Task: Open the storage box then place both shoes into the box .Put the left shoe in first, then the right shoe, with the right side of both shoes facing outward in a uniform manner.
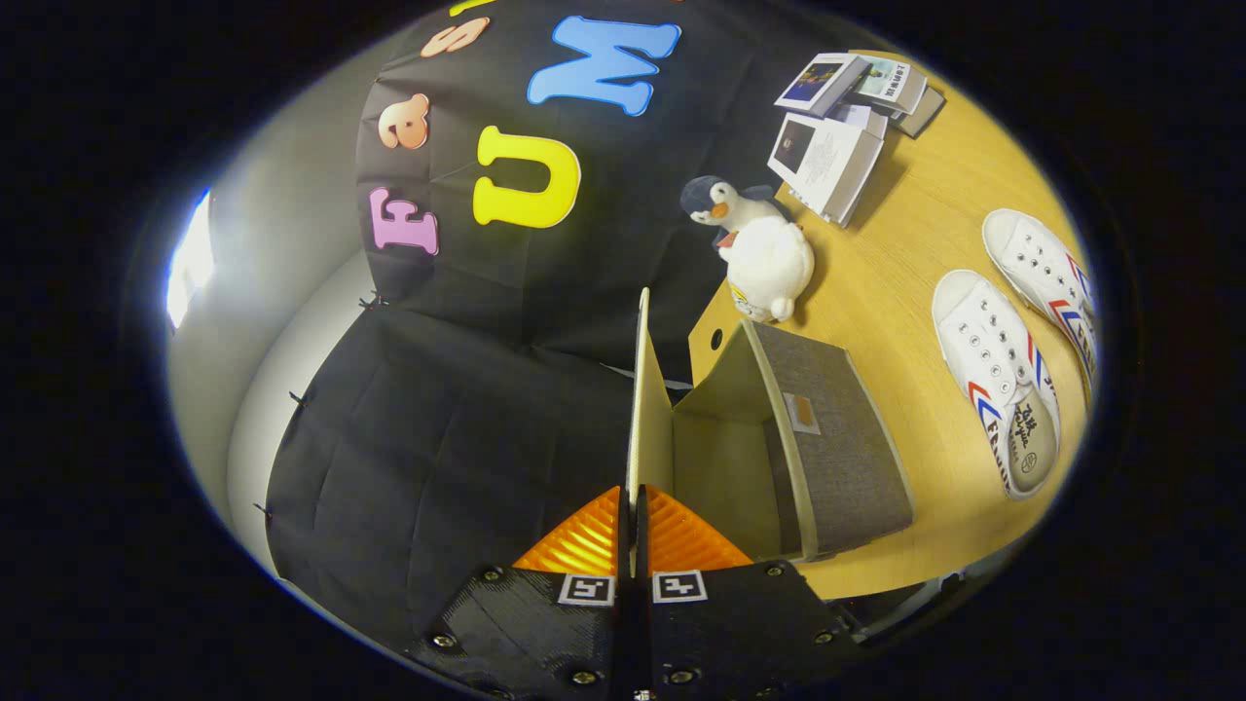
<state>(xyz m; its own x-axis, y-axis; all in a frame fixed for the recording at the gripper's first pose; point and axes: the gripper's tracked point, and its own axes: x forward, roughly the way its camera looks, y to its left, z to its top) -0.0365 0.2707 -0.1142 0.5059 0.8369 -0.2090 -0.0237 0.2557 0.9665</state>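
The gripper (634, 506) pinches the raised lid (640, 389) of the grey fabric storage box (827, 448), both fingers pressed against the thin panel's edge. The box stands open near the wooden table's (896, 253) edge, its pale inside bare. Open tabletop separates it from two white lace-up shoes (993, 380) lying side by side. A plush penguin (759, 248) sits just behind the box, booklets (837, 127) beyond.
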